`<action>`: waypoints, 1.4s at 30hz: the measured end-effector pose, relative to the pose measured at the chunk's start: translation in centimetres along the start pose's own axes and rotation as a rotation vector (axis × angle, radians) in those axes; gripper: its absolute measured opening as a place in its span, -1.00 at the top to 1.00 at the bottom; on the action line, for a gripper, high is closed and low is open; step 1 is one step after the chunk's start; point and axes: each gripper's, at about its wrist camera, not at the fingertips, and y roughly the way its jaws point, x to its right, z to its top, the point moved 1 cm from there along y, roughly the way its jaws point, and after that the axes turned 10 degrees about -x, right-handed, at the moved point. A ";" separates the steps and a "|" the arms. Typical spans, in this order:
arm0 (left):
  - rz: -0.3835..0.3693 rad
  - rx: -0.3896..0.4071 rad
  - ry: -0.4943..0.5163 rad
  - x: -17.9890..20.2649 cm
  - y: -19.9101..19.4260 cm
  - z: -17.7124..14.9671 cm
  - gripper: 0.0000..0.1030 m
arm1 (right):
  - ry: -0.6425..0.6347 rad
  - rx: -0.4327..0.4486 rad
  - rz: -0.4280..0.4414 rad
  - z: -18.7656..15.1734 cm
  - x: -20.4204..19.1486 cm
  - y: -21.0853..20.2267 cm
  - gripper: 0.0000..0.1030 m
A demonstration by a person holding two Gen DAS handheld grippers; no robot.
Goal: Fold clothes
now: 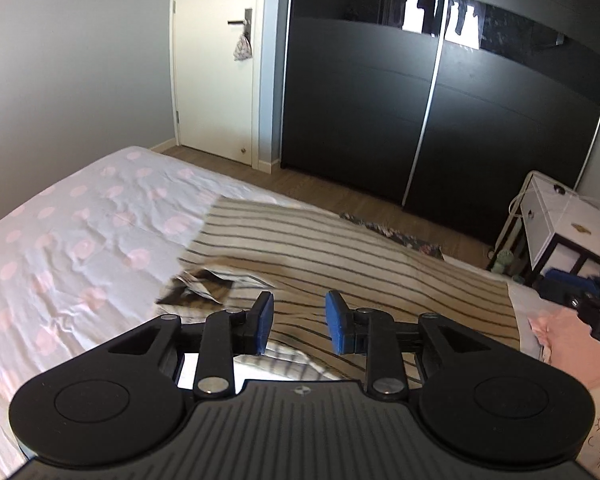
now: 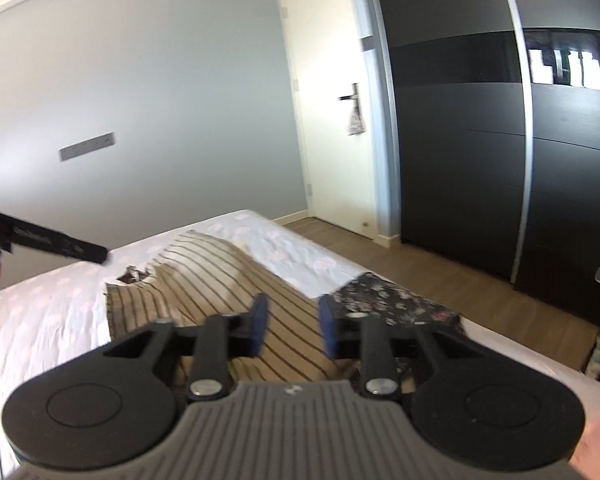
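A bedroom, with a dotted sheet (image 1: 80,216) on the bed. From the left, the striped top (image 1: 340,248) lies spread across it, thin and floppy; the left gripper (image 1: 299,322) hovers over it, jaws parted and empty. From the right, the right gripper (image 2: 291,326) is likewise released; hem corners look the best hold.

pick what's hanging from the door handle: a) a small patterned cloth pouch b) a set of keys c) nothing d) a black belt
A: a small patterned cloth pouch dangles from the lever handle of the white door, and it shows in the right wrist view too.
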 end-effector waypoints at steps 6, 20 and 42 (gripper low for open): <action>0.040 -0.068 0.027 1.0 3.1 -0.7 0.50 | -0.114 -0.051 0.029 2.0 -3.0 4.7 0.63; 0.038 -0.133 0.053 -0.4 7.3 -1.8 0.63 | -0.160 -0.173 0.027 1.7 -2.6 14.9 0.79; 0.074 0.014 0.060 4.1 -0.6 -5.0 0.03 | -0.149 -0.087 0.039 2.3 -4.5 3.4 -0.73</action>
